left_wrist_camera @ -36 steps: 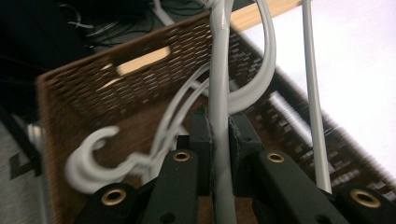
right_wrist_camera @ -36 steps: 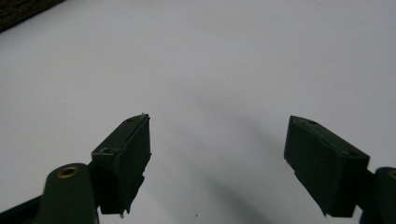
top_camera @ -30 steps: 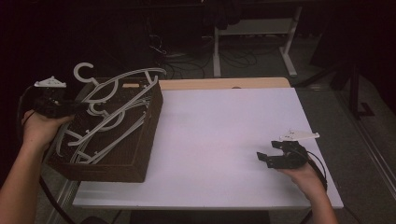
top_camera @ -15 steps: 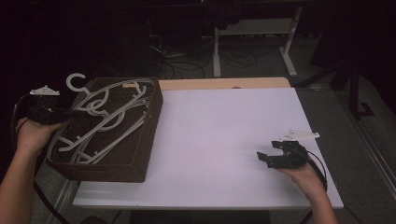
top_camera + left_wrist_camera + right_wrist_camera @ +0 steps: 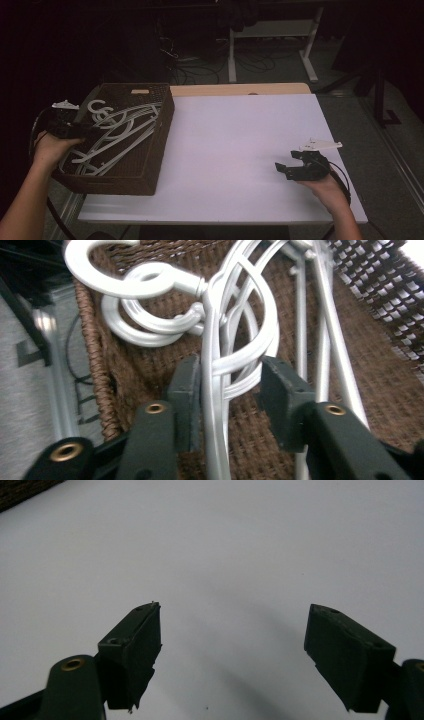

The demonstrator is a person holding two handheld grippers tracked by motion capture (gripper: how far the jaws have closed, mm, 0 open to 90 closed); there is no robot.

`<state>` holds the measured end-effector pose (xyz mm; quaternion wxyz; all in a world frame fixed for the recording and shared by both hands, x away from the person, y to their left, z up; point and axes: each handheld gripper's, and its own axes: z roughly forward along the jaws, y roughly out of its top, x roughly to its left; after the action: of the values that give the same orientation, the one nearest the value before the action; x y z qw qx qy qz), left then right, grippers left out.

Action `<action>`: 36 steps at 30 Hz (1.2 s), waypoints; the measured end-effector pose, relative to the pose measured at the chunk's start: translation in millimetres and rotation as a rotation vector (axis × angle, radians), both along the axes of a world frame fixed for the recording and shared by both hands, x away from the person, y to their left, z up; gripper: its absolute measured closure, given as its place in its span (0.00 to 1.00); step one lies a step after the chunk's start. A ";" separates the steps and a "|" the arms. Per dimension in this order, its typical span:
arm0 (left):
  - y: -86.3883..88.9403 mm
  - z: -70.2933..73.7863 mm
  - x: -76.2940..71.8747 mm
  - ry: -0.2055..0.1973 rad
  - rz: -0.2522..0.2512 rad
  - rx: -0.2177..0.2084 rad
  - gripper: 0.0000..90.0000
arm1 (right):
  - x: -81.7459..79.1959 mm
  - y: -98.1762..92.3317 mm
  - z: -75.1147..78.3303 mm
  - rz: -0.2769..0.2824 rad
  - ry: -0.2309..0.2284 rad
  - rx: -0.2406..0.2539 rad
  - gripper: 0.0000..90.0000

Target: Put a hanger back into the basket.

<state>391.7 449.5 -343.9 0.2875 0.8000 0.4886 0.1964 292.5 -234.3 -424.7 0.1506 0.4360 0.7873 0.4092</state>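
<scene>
Several silver-white clothes hangers lie stacked in a dark brown woven basket at the table's left end. My left gripper reaches over the basket's left rim. In the left gripper view its jaws are closed around the necks of the hangers just below the hooks, and the bundle fills the gap between them. My right gripper rests low over the white table near the front right. Its jaws are spread wide with nothing between them.
The basket hangs slightly over the table's left front edge. A strip of bare wood runs along the table's far edge. Beyond it are a white desk frame and cables on the floor.
The left gripper has lowered the hangers from above the basket down into it and moved toward me. The right gripper has stayed in place.
</scene>
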 end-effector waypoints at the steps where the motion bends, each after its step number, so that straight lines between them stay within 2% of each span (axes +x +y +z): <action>1: 0.0 0.9 -0.5 -0.007 0.000 -0.005 0.59 | 0.0 0.3 0.4 0.001 -0.002 0.000 0.25; 4: -0.5 2.8 -1.8 -0.040 -0.011 -0.012 0.50 | -0.2 1.4 1.9 0.005 -0.006 0.002 0.25; 7: 1.6 3.7 -0.9 -0.073 0.000 -0.016 0.45 | 0.1 2.7 2.6 0.010 -0.008 -0.001 0.25; 10: 3.5 5.0 0.2 -0.074 0.013 -0.023 0.44 | -0.3 3.7 3.7 0.012 -0.010 -0.001 0.25; 14: -0.2 10.9 -3.3 -0.095 -0.005 -0.071 0.40 | -0.8 3.6 5.4 0.012 -0.016 0.001 0.25; 16: -5.0 15.4 -6.3 -0.103 -0.024 -0.115 0.35 | -1.1 4.2 7.5 0.015 -0.018 0.006 0.24; 20: -20.5 24.7 -11.8 -0.113 -0.092 -0.190 0.28 | 0.5 7.8 14.4 0.028 -0.021 0.013 0.23; 26: -53.3 33.3 -21.8 -0.137 -0.202 -0.283 0.24 | 5.1 14.3 26.5 0.055 -0.028 0.030 0.21; 31: -82.4 33.4 -29.9 -0.142 -0.289 -0.334 0.19 | 8.8 18.6 41.2 0.069 -0.044 0.052 0.16; 36: -108.2 31.0 -38.2 -0.166 -0.356 -0.376 0.15 | 10.0 25.0 56.9 0.093 -0.071 0.047 0.13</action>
<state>353.5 341.3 -312.9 0.5004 0.7869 0.3429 0.1136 302.5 -209.3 -367.8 0.1489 0.3877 0.7911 0.4491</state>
